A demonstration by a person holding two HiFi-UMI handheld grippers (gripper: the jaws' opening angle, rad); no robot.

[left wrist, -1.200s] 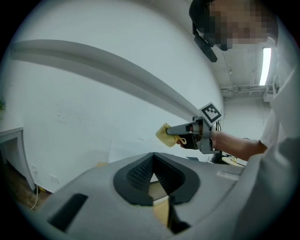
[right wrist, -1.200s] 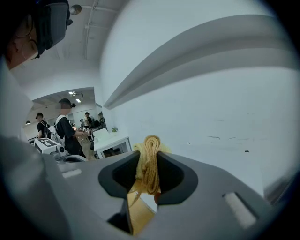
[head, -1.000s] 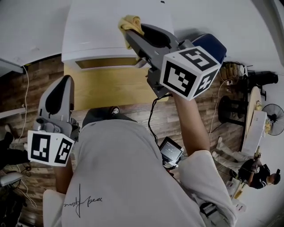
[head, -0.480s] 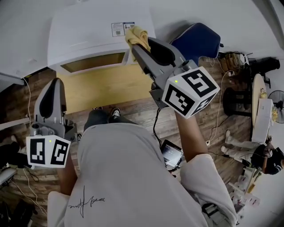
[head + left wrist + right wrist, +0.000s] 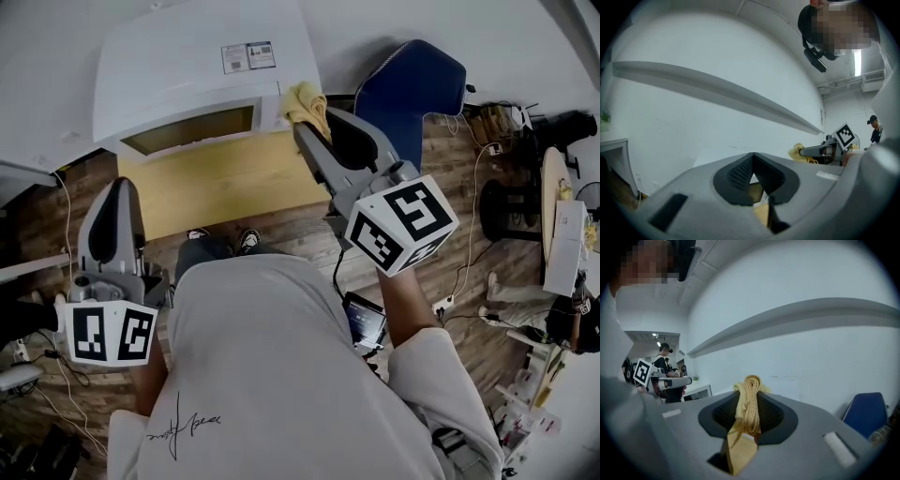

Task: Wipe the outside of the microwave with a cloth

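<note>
Though half inside right tongs point(image 5: 313, 132), cloth point(image 5: 302, 98).

**Head view:** from above the person's shoulders, facing steeply down on both grippers, the microwave point(image 5: 178, 75) and the floor point(image 5: 37, 206).

**Left gripper view:** set close behind the fingers of the left gripper point(image 5: 751, 174), facing along them toward the white wall point(image 5: 693, 112).

**Right gripper view:** set likewise on the right gripper point(image 5: 749, 418).

Each gripper view catches the other gripper at its edge. All three views share the yellow cloth point(image 5: 304, 99).

Microwave point(image 5: 187, 70) on table point(image 5: 225, 187), chair point(image 5: 412, 84) to its right; cloth point(image 5: 307, 101) at microwave's right front corner.
</note>
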